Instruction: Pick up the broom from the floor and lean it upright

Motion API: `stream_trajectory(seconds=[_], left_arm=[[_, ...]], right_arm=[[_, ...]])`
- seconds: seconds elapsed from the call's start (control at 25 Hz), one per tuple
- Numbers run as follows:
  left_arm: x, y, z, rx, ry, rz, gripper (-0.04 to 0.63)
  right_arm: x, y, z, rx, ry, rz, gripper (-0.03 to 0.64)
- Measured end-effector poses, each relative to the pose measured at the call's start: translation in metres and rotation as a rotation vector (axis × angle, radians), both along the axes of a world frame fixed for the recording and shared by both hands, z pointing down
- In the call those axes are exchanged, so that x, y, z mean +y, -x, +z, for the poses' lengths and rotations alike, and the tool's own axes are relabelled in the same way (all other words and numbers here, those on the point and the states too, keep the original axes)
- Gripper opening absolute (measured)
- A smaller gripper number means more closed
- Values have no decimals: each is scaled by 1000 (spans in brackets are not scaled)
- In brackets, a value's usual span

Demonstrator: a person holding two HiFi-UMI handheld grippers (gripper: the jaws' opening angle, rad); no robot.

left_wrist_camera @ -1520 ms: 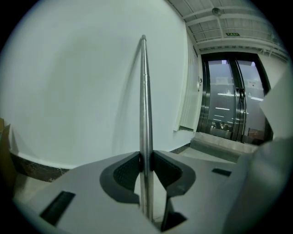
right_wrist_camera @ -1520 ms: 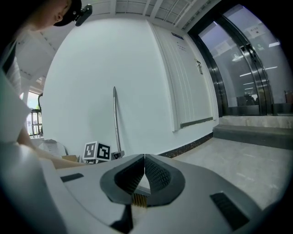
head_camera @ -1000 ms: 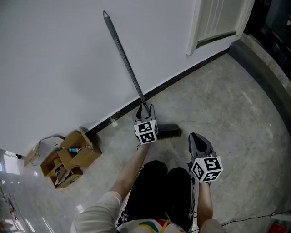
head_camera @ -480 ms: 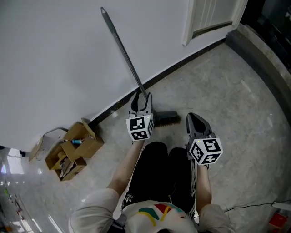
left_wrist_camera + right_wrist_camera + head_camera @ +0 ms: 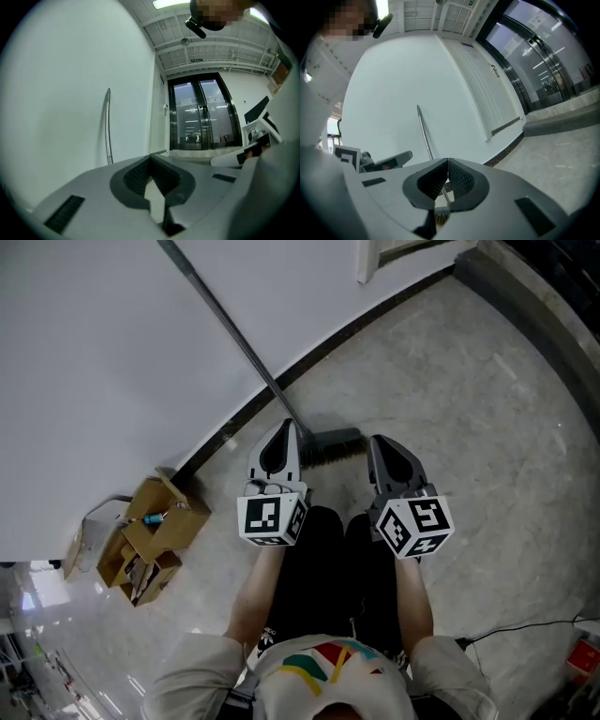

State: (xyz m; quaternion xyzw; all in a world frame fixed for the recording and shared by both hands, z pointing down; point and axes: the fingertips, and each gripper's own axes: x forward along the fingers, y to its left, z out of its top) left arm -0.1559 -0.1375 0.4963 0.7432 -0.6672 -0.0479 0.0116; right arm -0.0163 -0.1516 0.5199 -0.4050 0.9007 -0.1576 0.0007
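Note:
The broom (image 5: 225,324) leans upright against the white wall, its dark head (image 5: 336,444) on the floor by the baseboard. My left gripper (image 5: 286,425) floats just in front of the handle's lower end, shut and empty. My right gripper (image 5: 378,442) hangs beside it, to the right of the broom head, also shut with nothing in it. The left gripper view shows the handle (image 5: 108,126) standing free beyond the closed jaws of the left gripper (image 5: 151,158). From the right gripper (image 5: 447,163), the handle (image 5: 424,133) rises behind the joined tips.
An open cardboard box (image 5: 150,540) with odds and ends sits by the wall at the left. A white door frame (image 5: 370,259) and a dark threshold (image 5: 525,287) lie at the upper right. A cable (image 5: 525,629) runs over the floor at the lower right.
The left gripper has come up and back from the broom handle's foot, and its jaws have closed. The right gripper has risen a little. The broom stays against the wall.

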Motion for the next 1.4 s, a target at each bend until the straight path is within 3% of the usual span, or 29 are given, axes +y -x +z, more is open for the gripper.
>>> stream_trajectory(seconds=[0.12,0.32,0.44,0.6,0.76,0.96,1.12,1.28,1.4], left_arm=[[-1,2,31,-5,39,8,43],[-1,3,74,82,66,50,43],[-1,4,86,70,63,66,43],[-3,23,89,13,25,-22,44],[-5,39,70,56,38,-94,44],[10,39,-39,73,38,-125,43],[43,21,-150,119,81,-103,43],[82,-4,-290,149,127,-90,43],[112,-12,-410,106,135,-94,44]], right_arm=[[-3,0,28,76,-14,-24,12],[-10,0,83,115,7,-56,12],[-11,3,97,131,5,-82,12],[-14,6,92,103,-3,-81,12],[-18,15,65,76,19,-82,12],[1,26,-37,-3,123,-77,12],[43,32,-144,39,205,-117,12],[88,27,-280,85,253,-161,12],[113,22,-405,100,239,-172,12]])
